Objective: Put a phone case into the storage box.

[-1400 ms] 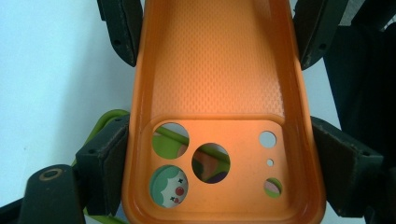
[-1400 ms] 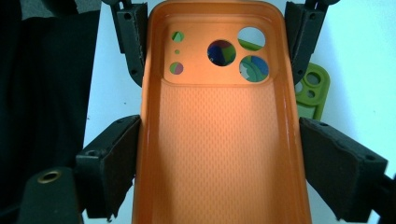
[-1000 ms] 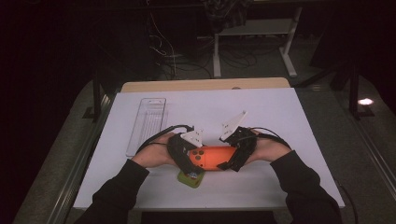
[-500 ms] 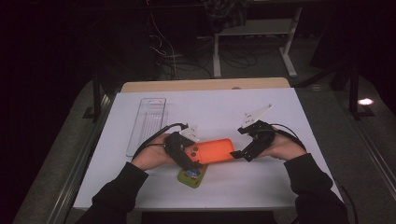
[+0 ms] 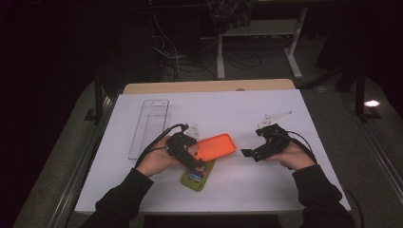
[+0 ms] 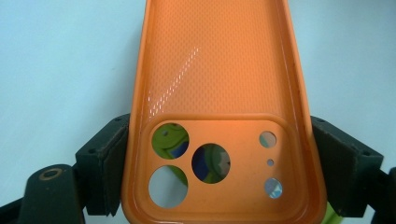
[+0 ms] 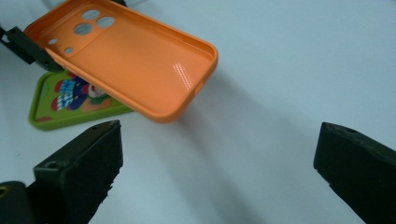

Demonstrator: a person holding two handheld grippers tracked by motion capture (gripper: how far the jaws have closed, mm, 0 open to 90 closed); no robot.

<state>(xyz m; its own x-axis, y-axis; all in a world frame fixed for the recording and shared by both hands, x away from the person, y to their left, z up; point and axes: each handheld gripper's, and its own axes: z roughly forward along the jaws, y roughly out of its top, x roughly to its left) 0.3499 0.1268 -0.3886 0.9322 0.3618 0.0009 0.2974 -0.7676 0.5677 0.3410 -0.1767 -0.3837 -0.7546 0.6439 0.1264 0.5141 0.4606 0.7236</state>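
My left gripper (image 5: 199, 154) is shut on the camera-hole end of an orange phone case (image 5: 216, 146), one pad on each long edge (image 6: 105, 172). The orange case (image 6: 215, 93) hangs hollow side up, just above the white table. Under it lies a green phone case (image 5: 196, 175) with a cartoon print, also visible through the camera holes (image 6: 170, 140). My right gripper (image 5: 247, 153) stands open to the right of the orange case (image 7: 135, 65), apart from it, with bare table between its jaws (image 7: 219, 163). The green case (image 7: 70, 100) lies beyond its left jaw.
A clear plastic tray (image 5: 149, 126) lies at the left on the white sheet (image 5: 237, 114). A wooden strip (image 5: 209, 86) runs along the table's far edge. Dark floor, cables and a stand's legs lie beyond it.
My right gripper has drawn away to the right from the orange case's free end. The left gripper has stayed in place with the case in it.
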